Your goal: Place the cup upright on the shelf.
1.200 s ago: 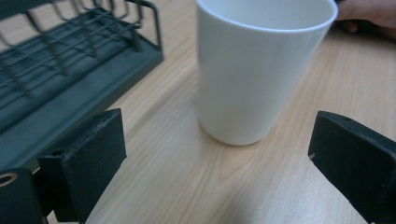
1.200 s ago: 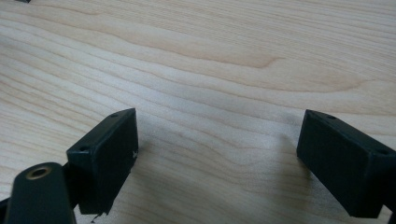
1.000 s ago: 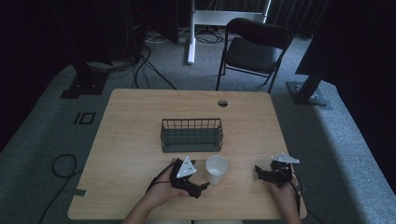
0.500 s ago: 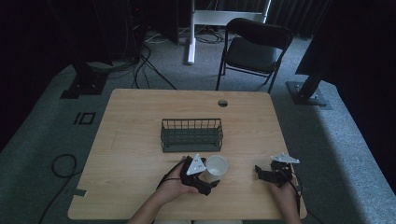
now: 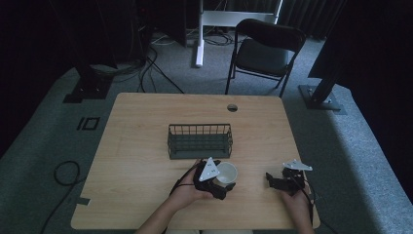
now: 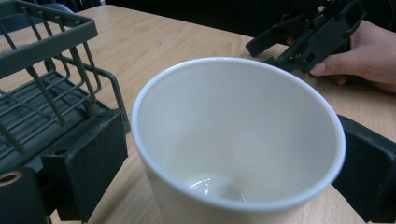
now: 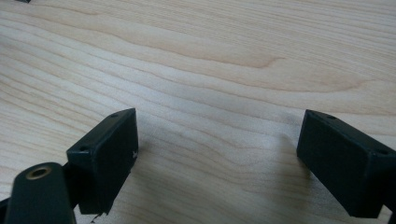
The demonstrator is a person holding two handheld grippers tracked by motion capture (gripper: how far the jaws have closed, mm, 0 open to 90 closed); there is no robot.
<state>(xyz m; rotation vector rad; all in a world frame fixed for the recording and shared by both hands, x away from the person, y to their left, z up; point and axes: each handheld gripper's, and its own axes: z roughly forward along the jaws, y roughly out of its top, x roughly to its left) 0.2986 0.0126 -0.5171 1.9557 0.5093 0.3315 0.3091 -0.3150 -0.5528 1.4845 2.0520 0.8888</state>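
Cup between the jaws

The left gripper (image 5: 225, 181) is spread around the white cup (image 5: 227, 172) beside the wire basket (image 5: 199, 141) — probably to grab it; the right gripper (image 5: 273, 180) rests spread on the counter (image 5: 141, 126).

On the table (image 5: 136, 146), a cup (image 5: 227, 172) stands just before the wire basket (image 5: 199, 141), right of centre.

High view overlooks the table (image 5: 146, 126); left gripper view, close, perhaps shares its basket (image 6: 42, 88).
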